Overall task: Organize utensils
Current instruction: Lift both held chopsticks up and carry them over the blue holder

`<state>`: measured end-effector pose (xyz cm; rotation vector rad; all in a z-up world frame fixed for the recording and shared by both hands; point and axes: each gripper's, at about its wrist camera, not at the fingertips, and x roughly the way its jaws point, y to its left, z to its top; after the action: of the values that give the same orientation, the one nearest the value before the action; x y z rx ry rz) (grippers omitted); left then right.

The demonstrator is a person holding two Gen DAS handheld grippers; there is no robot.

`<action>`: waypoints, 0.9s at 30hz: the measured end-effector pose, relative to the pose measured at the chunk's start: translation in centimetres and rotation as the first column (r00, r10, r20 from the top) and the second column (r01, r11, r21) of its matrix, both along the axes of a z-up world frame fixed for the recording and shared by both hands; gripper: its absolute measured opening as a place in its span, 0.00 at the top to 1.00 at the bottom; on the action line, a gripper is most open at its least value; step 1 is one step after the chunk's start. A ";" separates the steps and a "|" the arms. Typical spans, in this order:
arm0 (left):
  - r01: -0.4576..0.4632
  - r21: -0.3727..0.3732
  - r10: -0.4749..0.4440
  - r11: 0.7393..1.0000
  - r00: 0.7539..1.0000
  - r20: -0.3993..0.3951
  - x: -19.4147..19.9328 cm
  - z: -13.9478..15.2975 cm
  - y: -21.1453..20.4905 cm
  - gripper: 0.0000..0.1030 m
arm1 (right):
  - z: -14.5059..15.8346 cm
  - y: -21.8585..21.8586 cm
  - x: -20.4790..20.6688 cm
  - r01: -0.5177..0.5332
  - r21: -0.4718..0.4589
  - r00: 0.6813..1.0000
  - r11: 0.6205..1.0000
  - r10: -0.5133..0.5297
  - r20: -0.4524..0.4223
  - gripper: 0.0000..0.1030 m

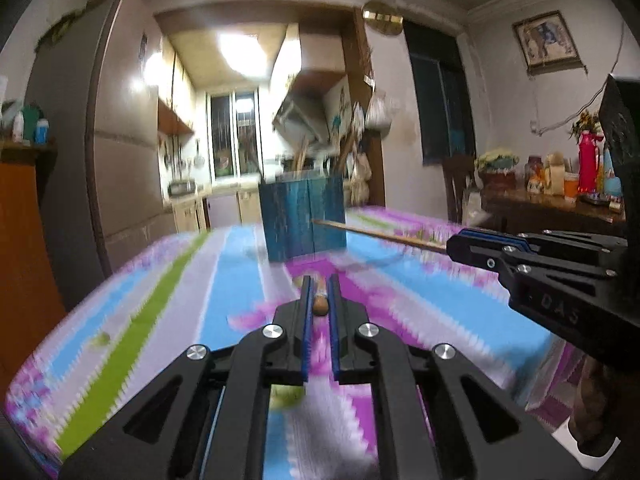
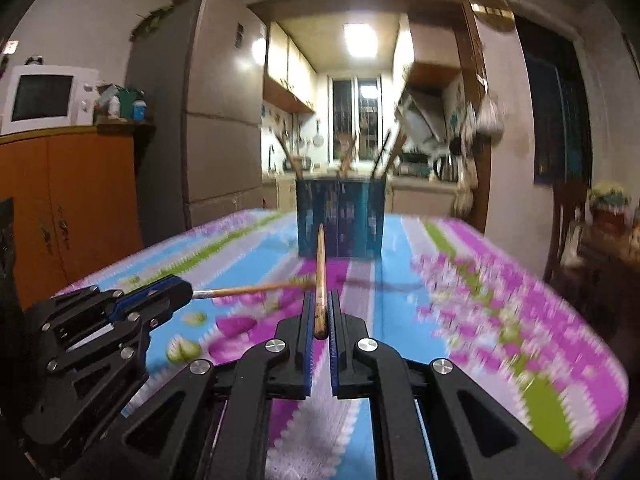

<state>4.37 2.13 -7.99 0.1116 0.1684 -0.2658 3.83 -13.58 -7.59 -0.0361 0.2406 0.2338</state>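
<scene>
left gripper at the near left of the table, its two blue-padded fingers drawn together and clamped on a thin wooden chopstick, seen end-on between the pads in the left wrist view. in the right wrist view the same gripper enters from the left edge, and its chopstick runs out toward the right, low above the striped tablecloth.

centre, far: a blue wooden utensil holder stands upright on the cloth, with several wooden handles leaning out of its top; their number is lost to blur.

right gripper at the near right, jaws likewise closed on a second chopstick, which points forward toward the holder without touching it. in the left wrist view this second chopstick reaches leftward from the right gripper, its tip just in front of the holder's lower right corner.

both chopsticks are held clear of the cloth, crossing in the right wrist view.
</scene>
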 end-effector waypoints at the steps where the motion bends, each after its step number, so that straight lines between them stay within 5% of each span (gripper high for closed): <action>1: 0.006 -0.003 -0.006 1.000 1.000 0.022 0.0 0.8 -0.1 0.95 | 0.7 0.0 -0.3 -0.007 -0.001 1.000 1.000 0.007 0.021 0.93; 13: 0.022 -0.002 -0.021 1.000 0.980 0.197 1.3 7.0 -1.5 0.95 | 8.2 -1.4 -0.6 -0.021 -0.058 0.977 0.998 0.033 0.209 0.93; 27: 0.039 -0.022 -0.034 0.999 0.981 0.190 3.2 8.8 -1.6 0.95 | 12.5 -3.0 2.9 -0.080 -0.009 0.976 0.997 0.080 0.201 0.93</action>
<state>7.59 0.51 0.85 0.1141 -0.0266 -0.2919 6.78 -16.61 4.90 -0.0702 0.0372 0.3080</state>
